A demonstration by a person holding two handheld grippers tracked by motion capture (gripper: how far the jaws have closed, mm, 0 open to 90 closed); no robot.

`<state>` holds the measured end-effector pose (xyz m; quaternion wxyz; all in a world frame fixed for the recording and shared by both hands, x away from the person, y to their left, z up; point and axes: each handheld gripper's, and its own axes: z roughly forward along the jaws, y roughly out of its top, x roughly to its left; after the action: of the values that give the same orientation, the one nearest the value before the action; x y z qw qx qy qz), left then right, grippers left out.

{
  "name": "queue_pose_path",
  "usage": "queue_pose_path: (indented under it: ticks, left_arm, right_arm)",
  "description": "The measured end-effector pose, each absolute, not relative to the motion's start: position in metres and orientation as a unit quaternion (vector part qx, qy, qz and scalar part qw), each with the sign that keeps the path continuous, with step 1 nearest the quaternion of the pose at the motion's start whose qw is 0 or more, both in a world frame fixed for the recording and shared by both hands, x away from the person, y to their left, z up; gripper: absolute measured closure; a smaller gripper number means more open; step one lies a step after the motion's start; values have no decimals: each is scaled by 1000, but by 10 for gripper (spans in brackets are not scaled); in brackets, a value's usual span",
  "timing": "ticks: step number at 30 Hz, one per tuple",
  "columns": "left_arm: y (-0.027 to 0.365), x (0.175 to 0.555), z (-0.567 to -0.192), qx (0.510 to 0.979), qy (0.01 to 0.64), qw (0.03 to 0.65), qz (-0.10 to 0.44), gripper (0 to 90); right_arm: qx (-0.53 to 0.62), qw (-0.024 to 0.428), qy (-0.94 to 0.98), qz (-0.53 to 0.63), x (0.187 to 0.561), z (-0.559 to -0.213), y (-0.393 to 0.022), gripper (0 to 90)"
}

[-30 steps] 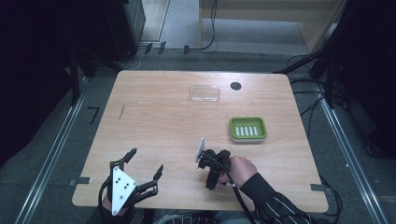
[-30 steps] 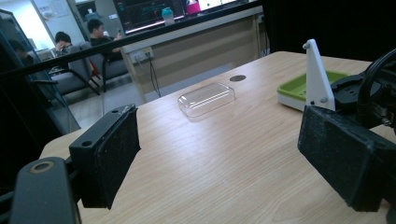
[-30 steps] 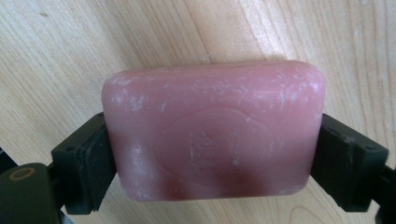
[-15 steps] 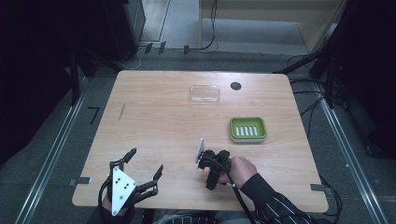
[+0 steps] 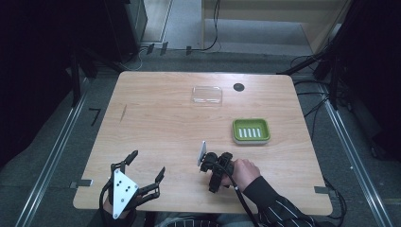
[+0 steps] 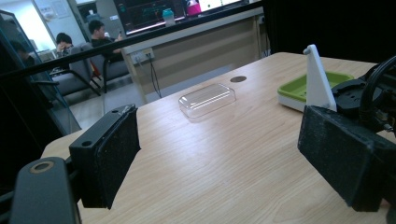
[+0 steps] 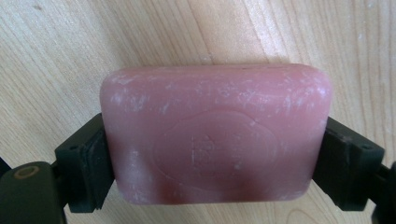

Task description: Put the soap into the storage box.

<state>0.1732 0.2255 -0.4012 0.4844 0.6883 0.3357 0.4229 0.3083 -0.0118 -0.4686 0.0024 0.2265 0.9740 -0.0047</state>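
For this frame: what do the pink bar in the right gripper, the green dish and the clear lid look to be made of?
The pink bar looks like solid soap: matte, waxy, with whitish scuffs and a pressed emblem. The green dish seems moulded plastic, even colour, smooth, with pale slots in its floor. The clear lid is probably thin transparent plastic; it is see-through with glossy highlights, though glass can't be excluded.

Left tongs (image 5: 142, 170) spread wide, low; right tongs (image 7: 212, 158) clamped, just closing

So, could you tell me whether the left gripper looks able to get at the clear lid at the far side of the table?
Probably yes: the left gripper is open and holds nothing, and bare table lies between it and the clear lid.
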Motion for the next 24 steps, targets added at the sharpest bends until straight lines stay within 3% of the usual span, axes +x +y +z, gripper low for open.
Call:
queue_pose_path:
  ticks: [24]
  left_arm:
    - [225,173,-401,688,335,484,424,131]
  right_arm:
    - [234,6,972,-10,314,-462,-21,137]
